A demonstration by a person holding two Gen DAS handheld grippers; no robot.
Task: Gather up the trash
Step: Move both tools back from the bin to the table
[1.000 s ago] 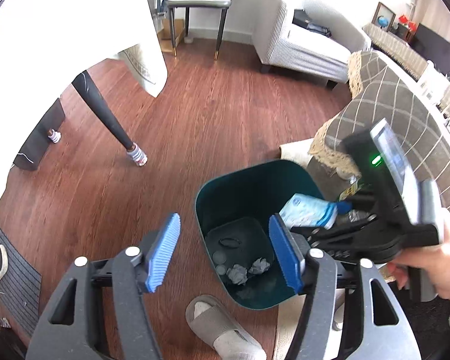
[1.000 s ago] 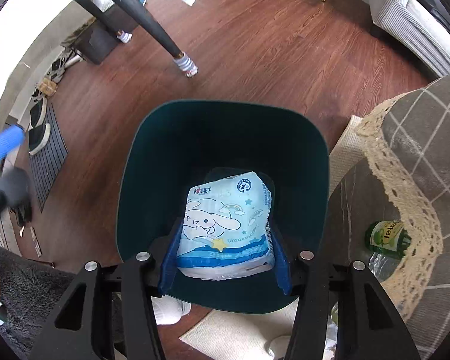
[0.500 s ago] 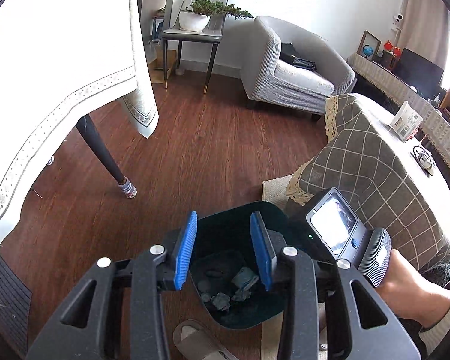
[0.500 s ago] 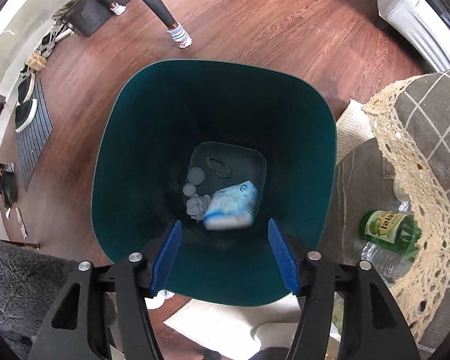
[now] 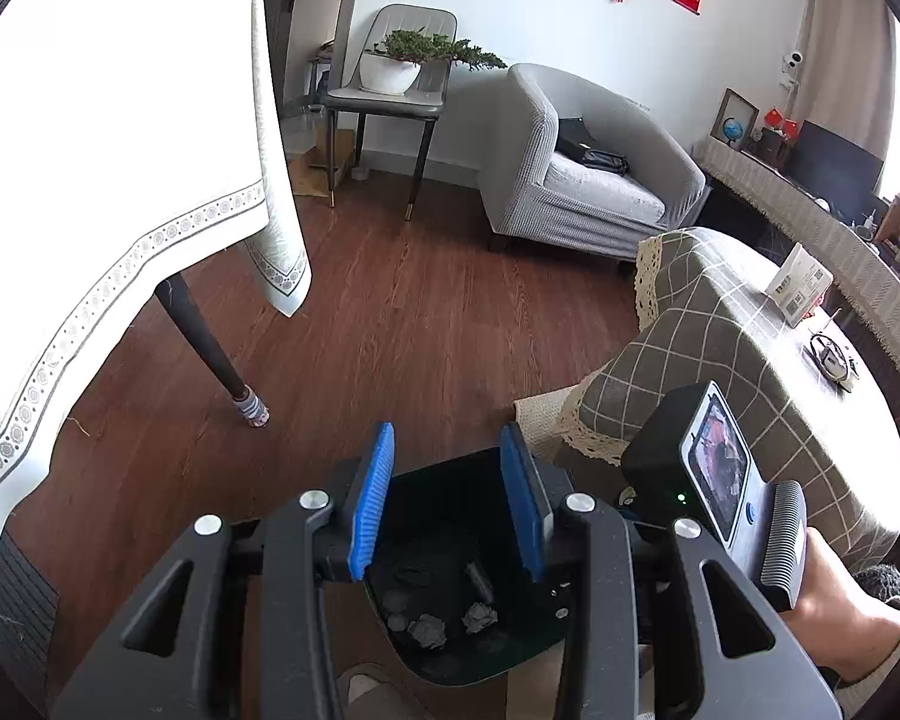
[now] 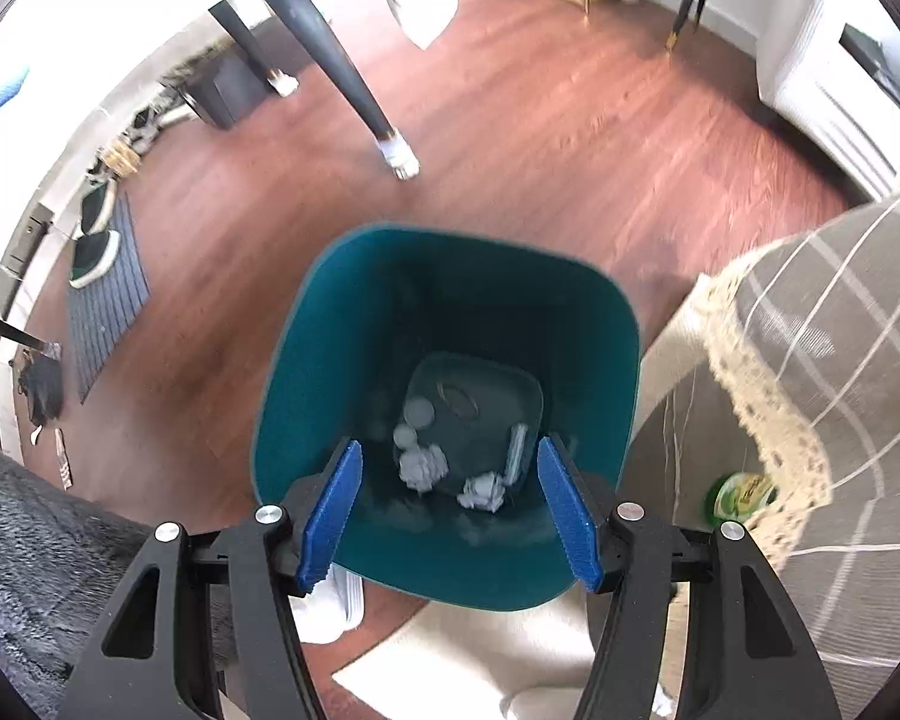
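Wooden floor (image 6: pixel 570 138), teal bin (image 6: pixel 306 384) holding crumpled trash (image 6: pixel 423 468) below right hand-held gripper (image 6: pixel 450 516), empty

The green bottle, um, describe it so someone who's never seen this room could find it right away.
Start at the teal bin on the wood floor. Right beside it stands a table draped in a grey checked cloth with a cream lace hem. The green bottle sits low under that hem, mostly hidden. It is the only bright green thing there, with a yellow-green label.

Wood floor (image 6: pixel 540 138) w/ teal bin (image 6: pixel 306 420), doormat (image 6: pixel 105 300), pale rug (image 6: pixel 450 654).
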